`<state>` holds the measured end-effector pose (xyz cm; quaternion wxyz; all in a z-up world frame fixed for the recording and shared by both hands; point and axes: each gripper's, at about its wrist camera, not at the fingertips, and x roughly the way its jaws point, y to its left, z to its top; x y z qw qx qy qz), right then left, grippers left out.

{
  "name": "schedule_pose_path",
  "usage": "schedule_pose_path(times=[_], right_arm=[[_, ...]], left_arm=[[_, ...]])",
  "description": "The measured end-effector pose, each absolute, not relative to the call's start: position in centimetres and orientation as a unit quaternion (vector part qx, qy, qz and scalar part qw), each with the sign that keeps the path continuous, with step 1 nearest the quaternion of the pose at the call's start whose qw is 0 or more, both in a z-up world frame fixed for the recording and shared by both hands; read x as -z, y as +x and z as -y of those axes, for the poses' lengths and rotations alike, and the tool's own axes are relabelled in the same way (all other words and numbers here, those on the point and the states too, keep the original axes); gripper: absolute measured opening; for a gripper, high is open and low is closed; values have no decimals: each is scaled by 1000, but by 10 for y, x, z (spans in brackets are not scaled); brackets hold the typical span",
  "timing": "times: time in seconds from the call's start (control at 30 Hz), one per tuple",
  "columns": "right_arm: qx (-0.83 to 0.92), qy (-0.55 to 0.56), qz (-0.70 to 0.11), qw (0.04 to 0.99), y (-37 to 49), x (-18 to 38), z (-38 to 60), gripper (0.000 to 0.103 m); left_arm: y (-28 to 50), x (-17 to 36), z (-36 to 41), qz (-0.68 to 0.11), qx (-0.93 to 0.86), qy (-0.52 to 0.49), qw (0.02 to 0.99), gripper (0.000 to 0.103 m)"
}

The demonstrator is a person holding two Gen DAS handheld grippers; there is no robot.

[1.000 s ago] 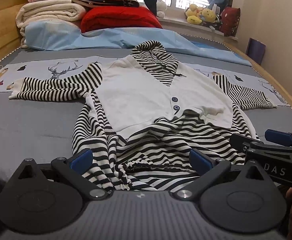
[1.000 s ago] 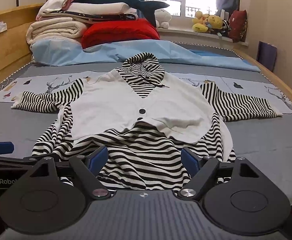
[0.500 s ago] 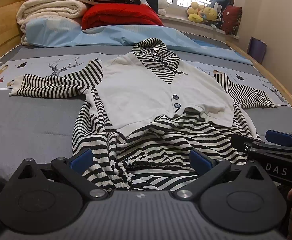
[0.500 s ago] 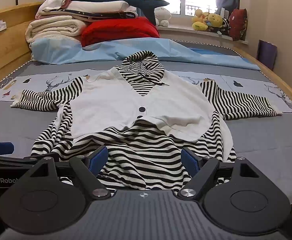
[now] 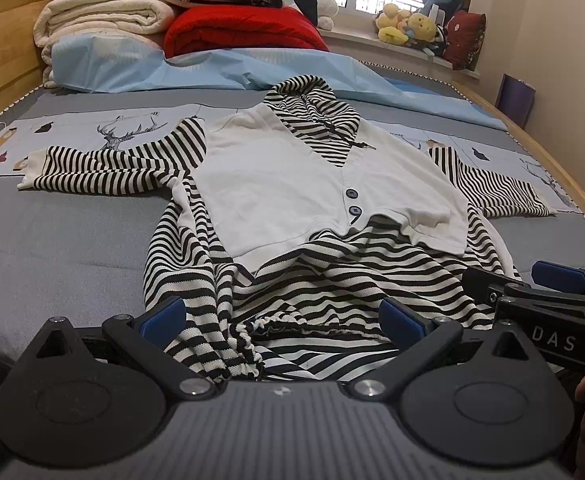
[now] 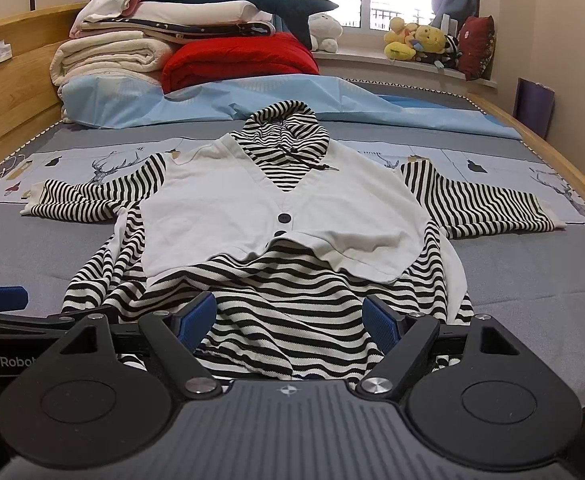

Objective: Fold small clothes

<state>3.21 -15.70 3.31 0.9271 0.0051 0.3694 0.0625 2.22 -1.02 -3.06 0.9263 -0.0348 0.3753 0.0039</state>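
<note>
Striped hooded top (image 5: pixel 324 200) lies face up mid-frame on the bed (image 5: pixel 52 248), sleeves spread, hem bunched at lower centre; left gripper (image 5: pixel 280 318) and right gripper (image 6: pixel 290 320) both at the hem, jaws spread wide, nothing pinched; step looks like pre-grasp for the first fold; next: close on the hem corners, lift toward hood; versus earlier frames, garment unmoved, cameras slightly nearer.

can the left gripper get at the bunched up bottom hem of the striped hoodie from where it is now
Probably yes. The left gripper is open, and the gathered hem of the striped hoodie lies right between its fingers with nothing on top of it. The right gripper sits off to the side, clear of that spot.
</note>
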Motion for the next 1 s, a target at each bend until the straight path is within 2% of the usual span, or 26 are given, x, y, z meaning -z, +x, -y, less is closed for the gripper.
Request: schedule_pose_path(times=[1.0], right_arm=[[-63, 5, -370, 927, 33, -34, 157, 81]], left_arm=[[22, 31, 13, -377, -4, -37, 926, 103]])
